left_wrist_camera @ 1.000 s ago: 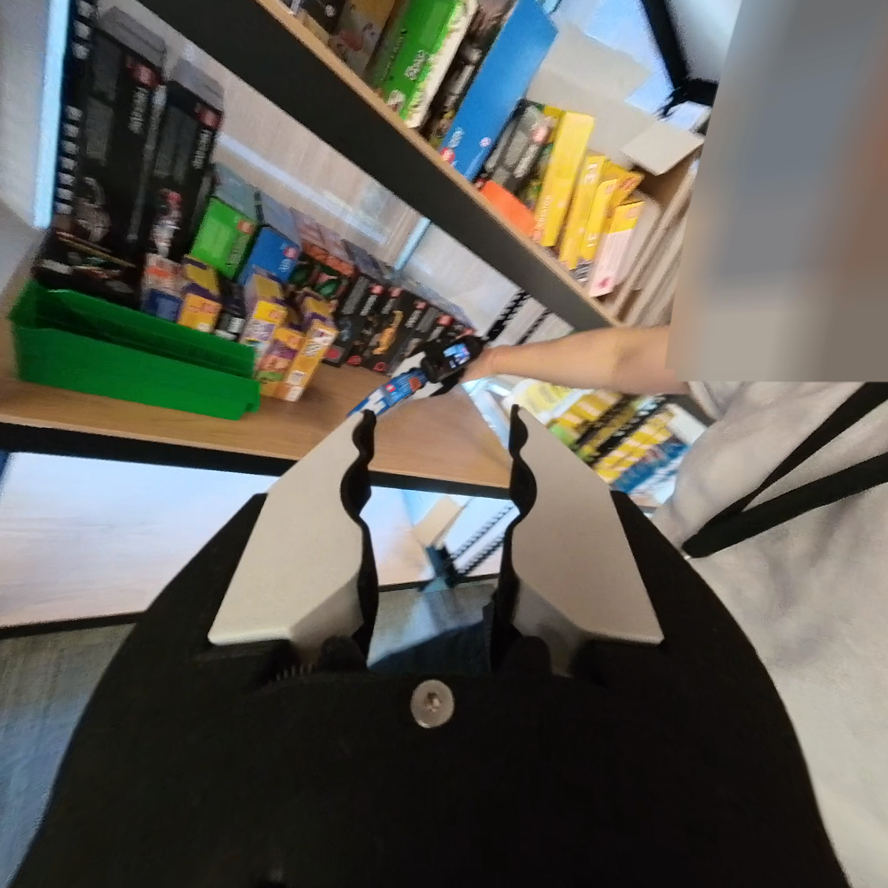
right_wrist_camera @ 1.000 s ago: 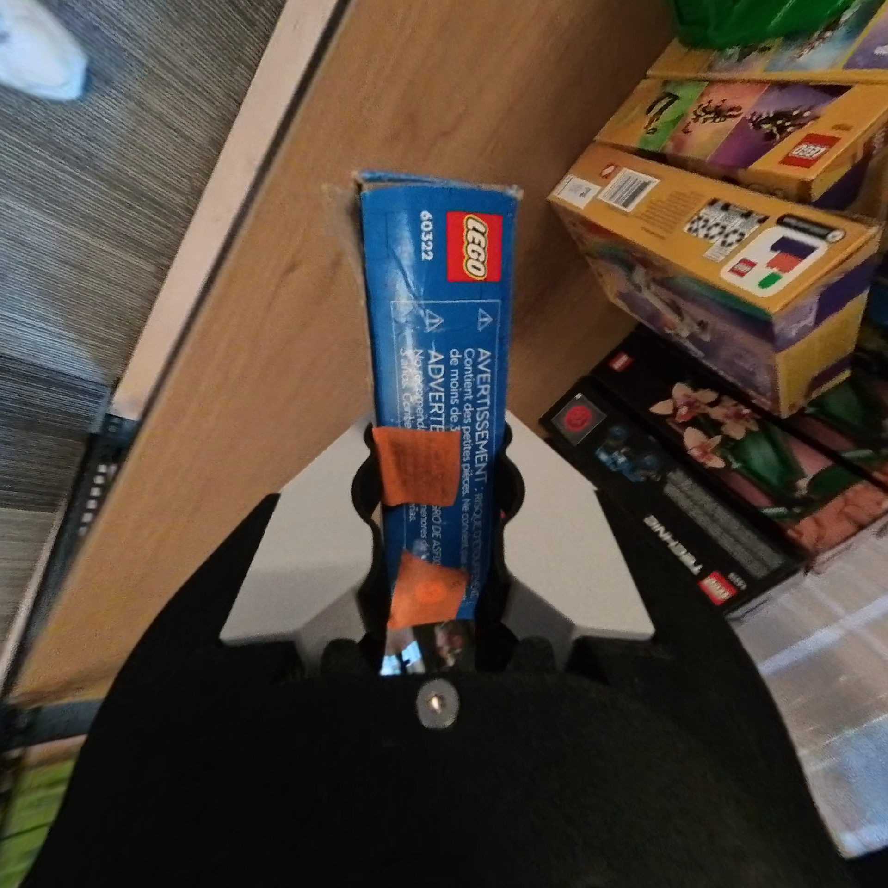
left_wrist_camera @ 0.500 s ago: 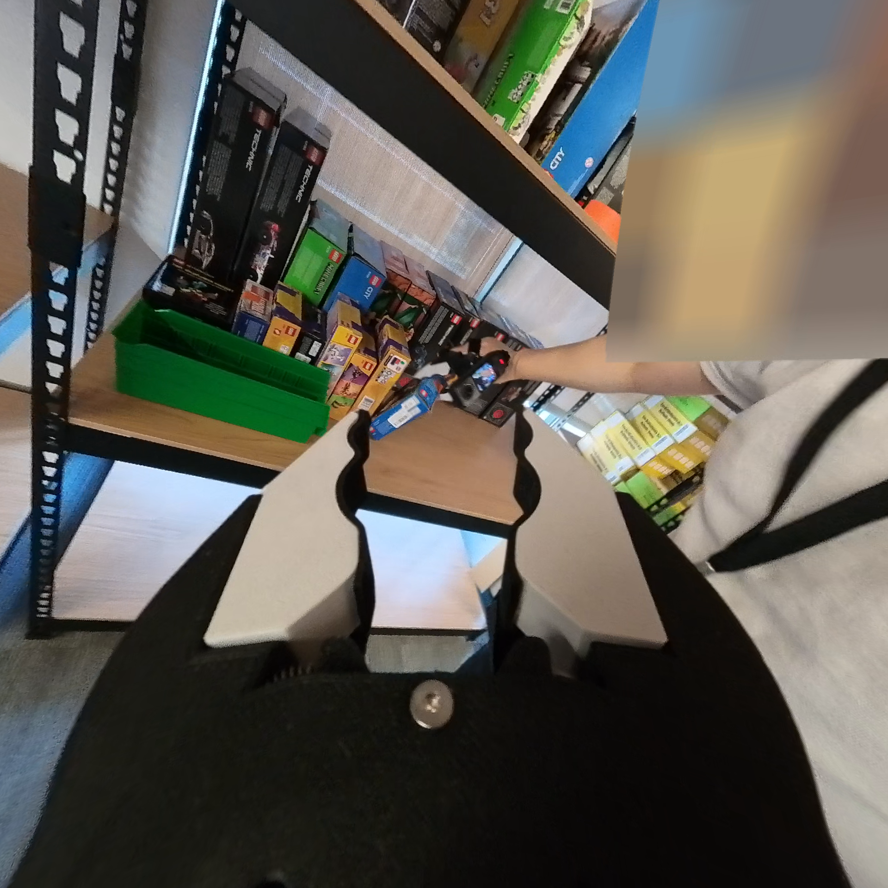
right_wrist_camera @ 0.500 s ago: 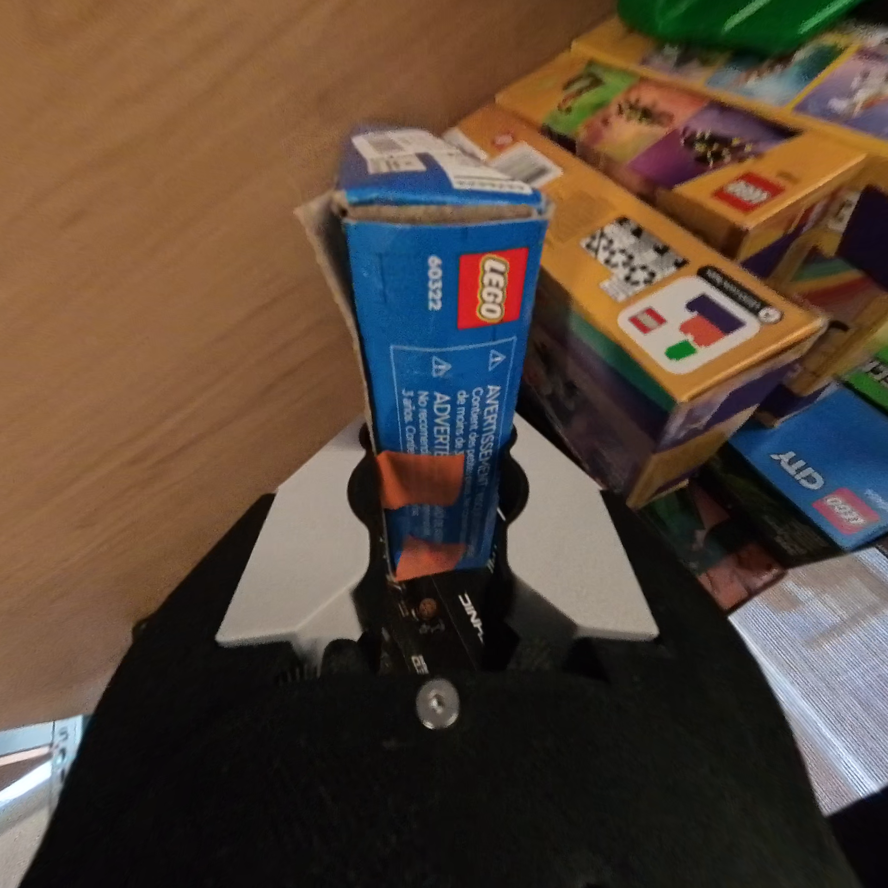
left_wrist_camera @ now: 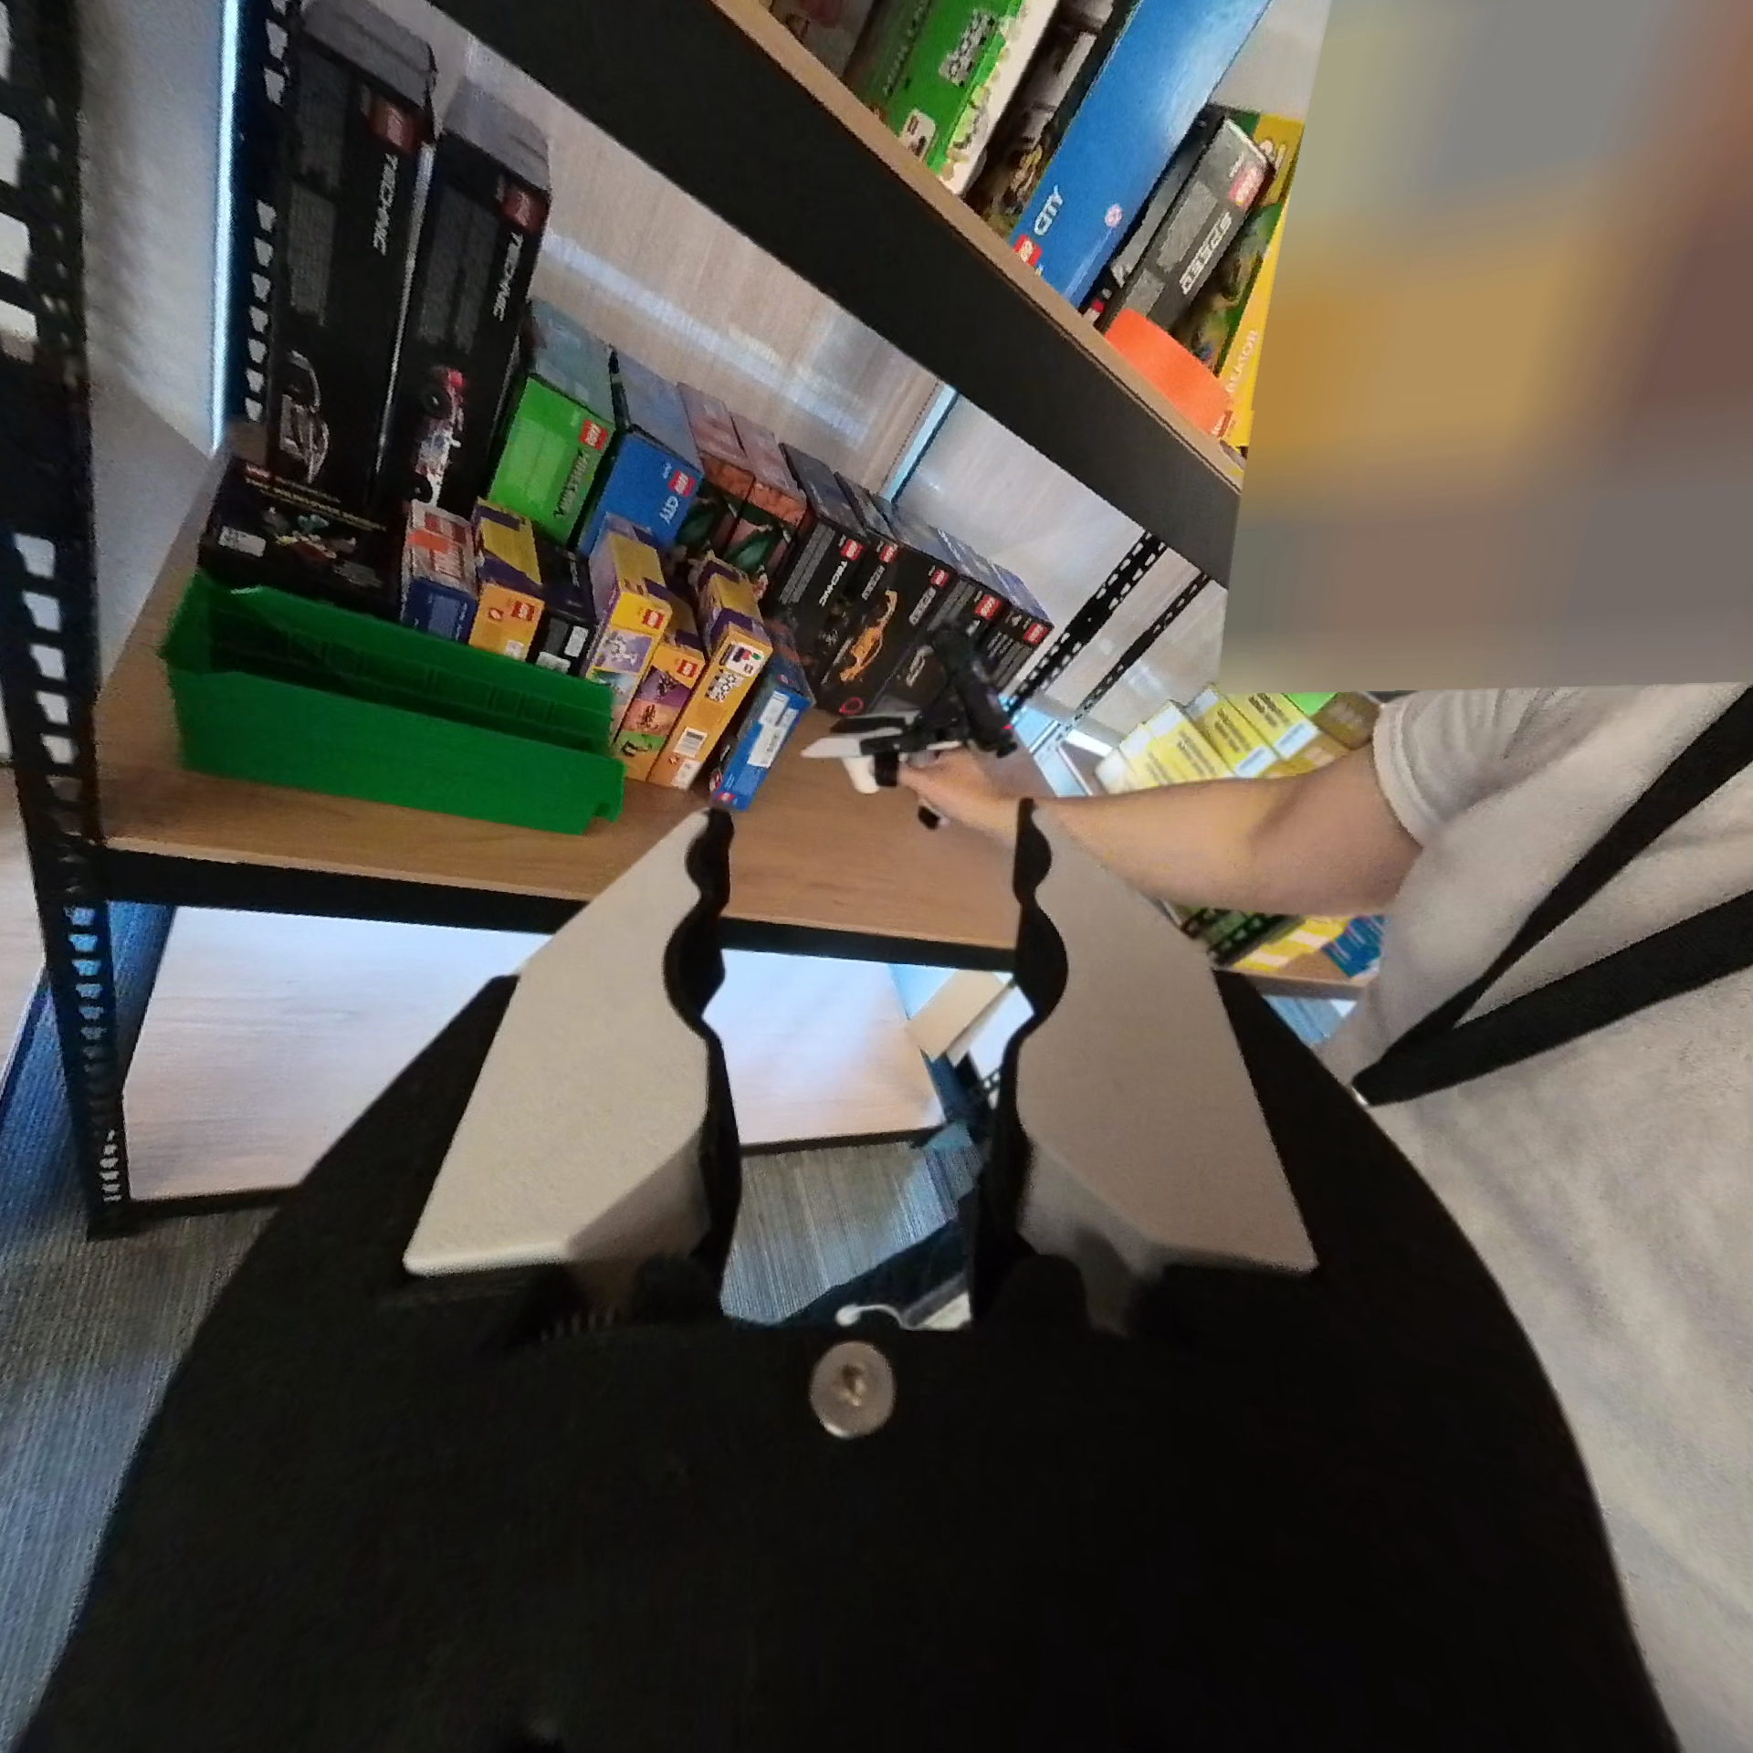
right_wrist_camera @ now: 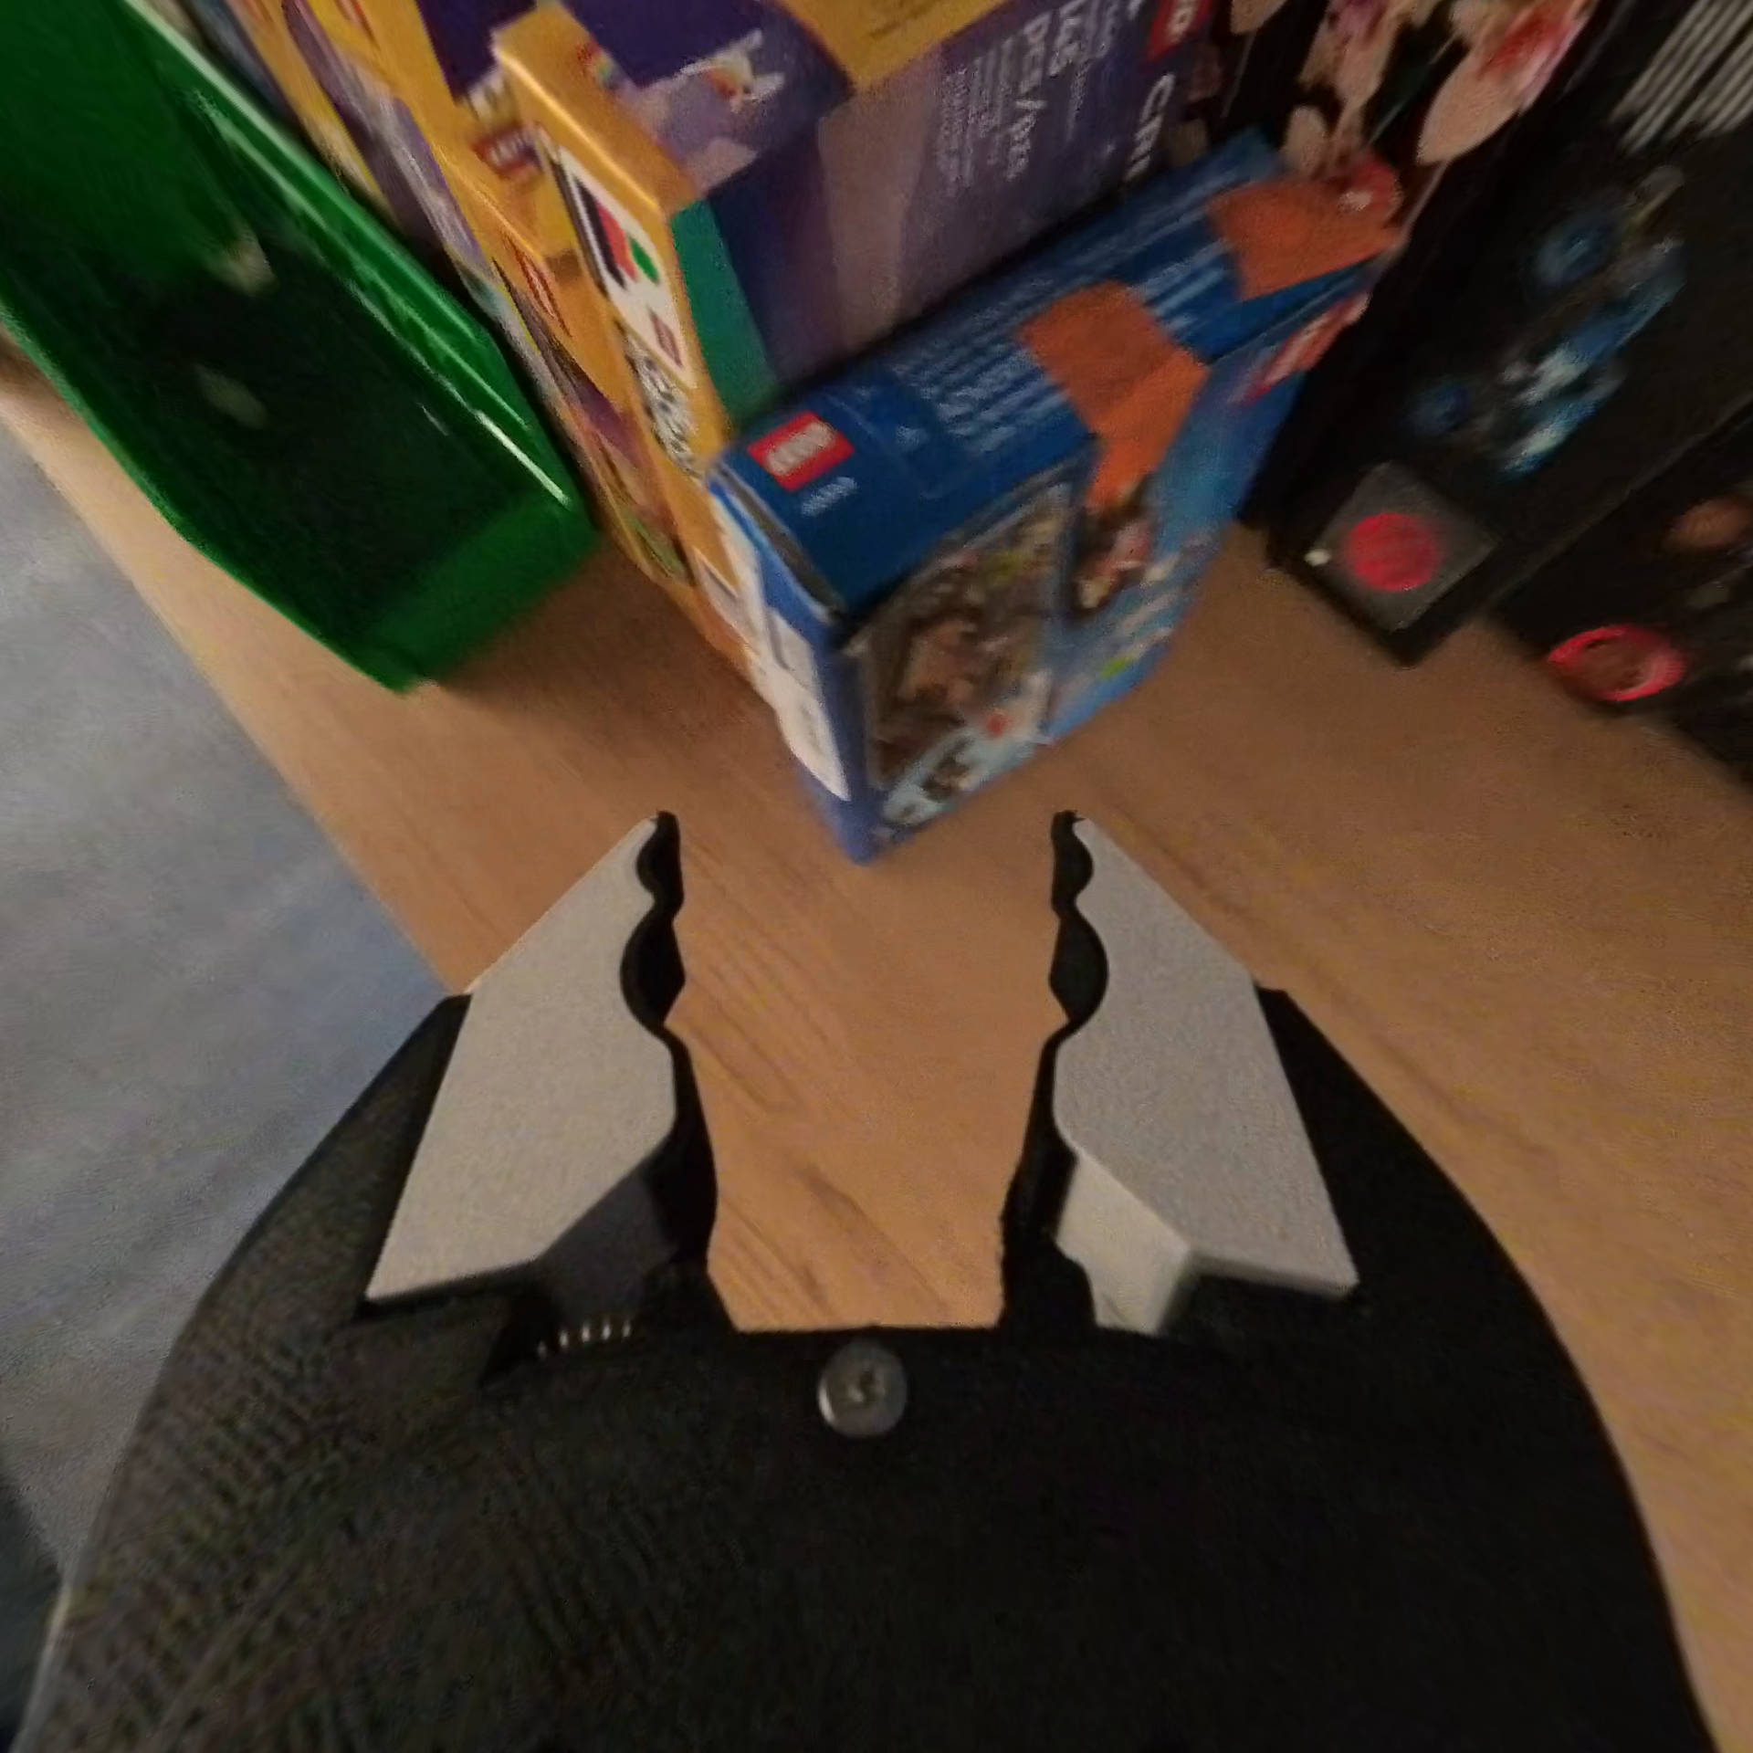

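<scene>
While my right claw [right_wrist_camera: 865, 835] gapes empty just short of the blue box [right_wrist_camera: 996, 531] leaning on the yellow boxes [right_wrist_camera: 607, 313] — propped upright — my left claw [left_wrist_camera: 865, 835] hangs released, well back from the shelf [left_wrist_camera: 854, 873].

A blue box [right_wrist_camera: 958, 560] with orange tape patches is standing on the shelf [right_wrist_camera: 854, 1091], leaning against yellow boxes [right_wrist_camera: 607, 313], just ahead of the empty, spread right gripper [right_wrist_camera: 865, 835]

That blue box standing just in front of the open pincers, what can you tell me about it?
The blue box is a slim cardboard toy-set carton with a printed picture on its wide face and two orange tape patches along its narrow upper edge. It stands on edge on the wooden shelf, leaning against the yellow box beside it. The right gripper is open just short of it, not touching.
</scene>
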### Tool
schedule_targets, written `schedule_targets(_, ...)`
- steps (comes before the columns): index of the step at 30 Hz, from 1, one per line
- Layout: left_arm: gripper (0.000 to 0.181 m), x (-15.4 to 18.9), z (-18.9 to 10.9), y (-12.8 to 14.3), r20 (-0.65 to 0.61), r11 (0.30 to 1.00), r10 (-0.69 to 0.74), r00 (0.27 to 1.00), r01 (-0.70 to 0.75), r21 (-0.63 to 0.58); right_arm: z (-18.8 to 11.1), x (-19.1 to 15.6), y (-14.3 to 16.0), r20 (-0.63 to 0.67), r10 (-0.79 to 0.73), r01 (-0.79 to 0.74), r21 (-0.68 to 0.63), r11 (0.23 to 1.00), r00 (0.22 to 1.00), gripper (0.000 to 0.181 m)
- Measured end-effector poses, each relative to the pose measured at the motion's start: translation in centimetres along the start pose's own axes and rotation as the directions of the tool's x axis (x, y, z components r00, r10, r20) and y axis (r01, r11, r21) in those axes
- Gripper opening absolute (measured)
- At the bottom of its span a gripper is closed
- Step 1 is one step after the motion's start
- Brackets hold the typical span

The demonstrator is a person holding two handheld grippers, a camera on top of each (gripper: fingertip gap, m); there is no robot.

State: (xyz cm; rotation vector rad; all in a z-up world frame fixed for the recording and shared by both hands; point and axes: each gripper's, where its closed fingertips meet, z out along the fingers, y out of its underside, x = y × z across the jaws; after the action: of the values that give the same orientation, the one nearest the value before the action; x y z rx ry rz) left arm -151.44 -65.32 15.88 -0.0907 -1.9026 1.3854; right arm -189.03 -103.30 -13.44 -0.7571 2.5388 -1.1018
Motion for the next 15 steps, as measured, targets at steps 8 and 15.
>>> schedule_targets(8, 0.059, -0.8, 0.4, 0.2, 0.021, 0.997, -0.001, 1.000, 0.003, -0.076, 7.4, 0.6, 2.7, -0.093, -0.022, 0.016, -0.069, 0.997, 0.995, 0.072)
schedule_targets(15, 0.058, -1.9, 1.7, 2.2, 0.045, 0.995, -0.070, 0.997, 0.073, -0.065, 9.0, 1.7, 1.9, -0.033, -0.092, 0.090, -0.039, 0.995, 0.995, 0.050)
